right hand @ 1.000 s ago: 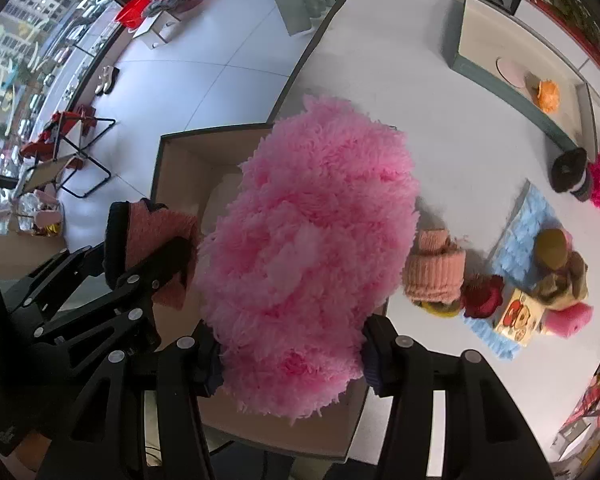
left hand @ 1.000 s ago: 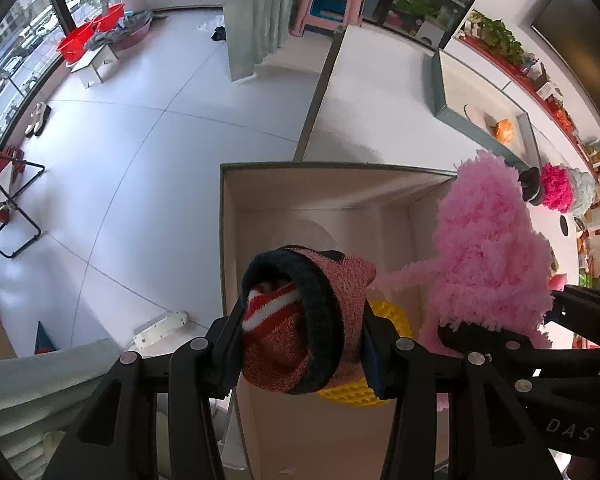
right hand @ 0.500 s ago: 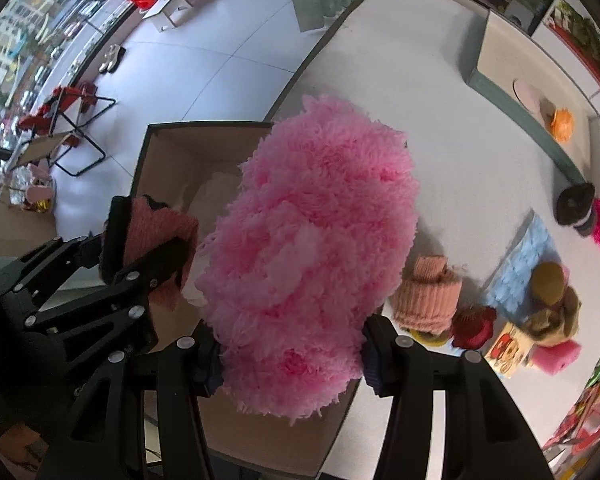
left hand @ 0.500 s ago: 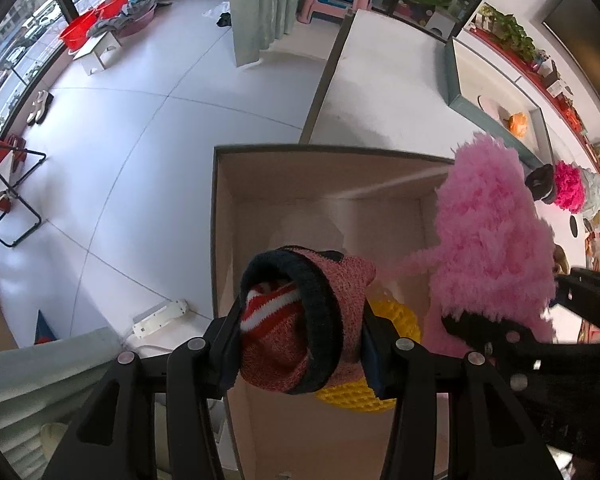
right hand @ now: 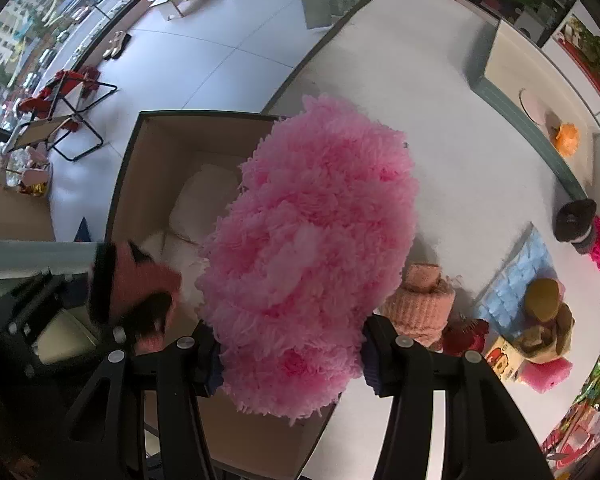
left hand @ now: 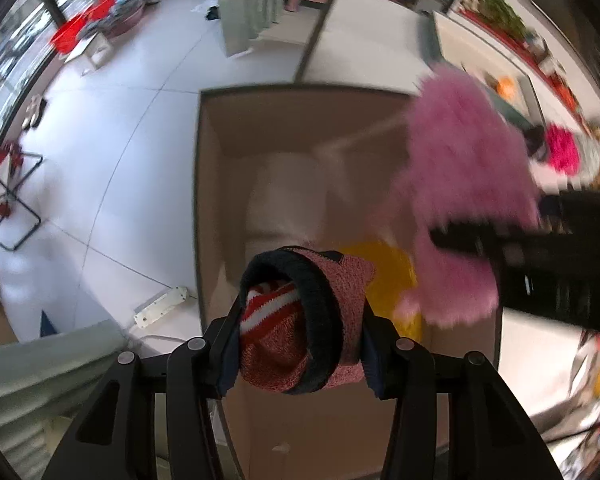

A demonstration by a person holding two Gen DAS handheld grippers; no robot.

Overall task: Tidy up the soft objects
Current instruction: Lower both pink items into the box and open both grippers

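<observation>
While the fluffy pink item pinched in the right gripper hides part of the box beyond, the left gripper clamps a knitted hat above it.

The box stands at the bench's left edge; a cushion lies in it, hats on the bench right of it.

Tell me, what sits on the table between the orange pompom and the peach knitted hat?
Only bare white tabletop lies between the orange pompom and the peach knitted hat, apart from the green edge of the pompom's tray; the right wrist view shows it.
</observation>
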